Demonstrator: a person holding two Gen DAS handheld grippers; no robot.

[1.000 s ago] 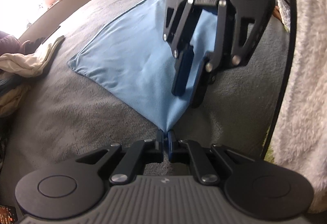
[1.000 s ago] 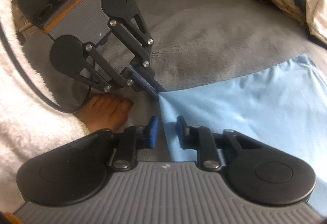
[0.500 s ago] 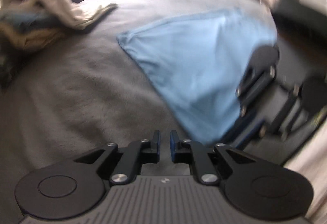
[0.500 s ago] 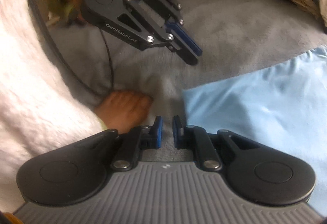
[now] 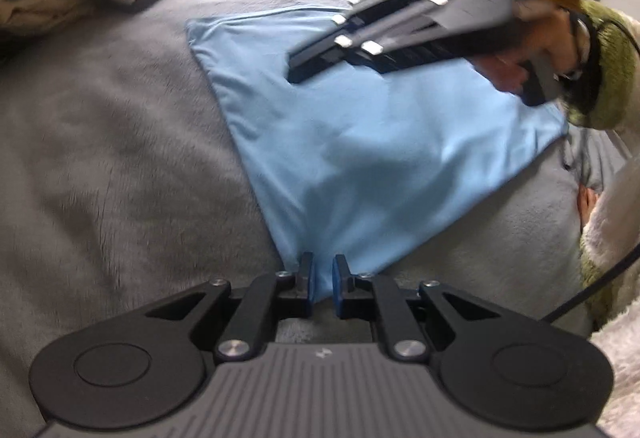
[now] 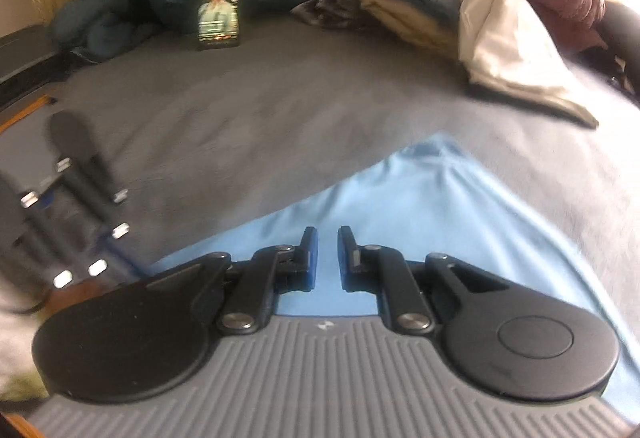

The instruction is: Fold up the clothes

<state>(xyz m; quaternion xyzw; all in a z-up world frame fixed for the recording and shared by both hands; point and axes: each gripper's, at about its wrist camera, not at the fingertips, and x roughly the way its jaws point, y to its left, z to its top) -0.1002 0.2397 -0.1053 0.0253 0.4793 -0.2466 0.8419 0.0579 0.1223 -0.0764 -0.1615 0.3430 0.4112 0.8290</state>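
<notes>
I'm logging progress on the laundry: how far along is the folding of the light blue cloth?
Done: the light blue cloth lies flat in a folded, four-cornered shape on the grey blanket. In hand: nothing; the left tongs and right tongs are open over it. Left: any further fold, plus the heaped clothes behind.

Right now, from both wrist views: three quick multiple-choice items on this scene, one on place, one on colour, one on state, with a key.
1. Where is the phone?
A. on the cloth
B. propped upright at the bed's far side
C. in the right gripper

2. What colour is the cloth?
A. light blue
B. red
C. white

3. How is the left gripper?
A. shut on the cloth
B. shut on nothing
C. open over the cloth's near corner

Key: B, it stands against the dark blue bedding; A, pale blue on the grey blanket; C, a gap shows between its jaws.
</notes>
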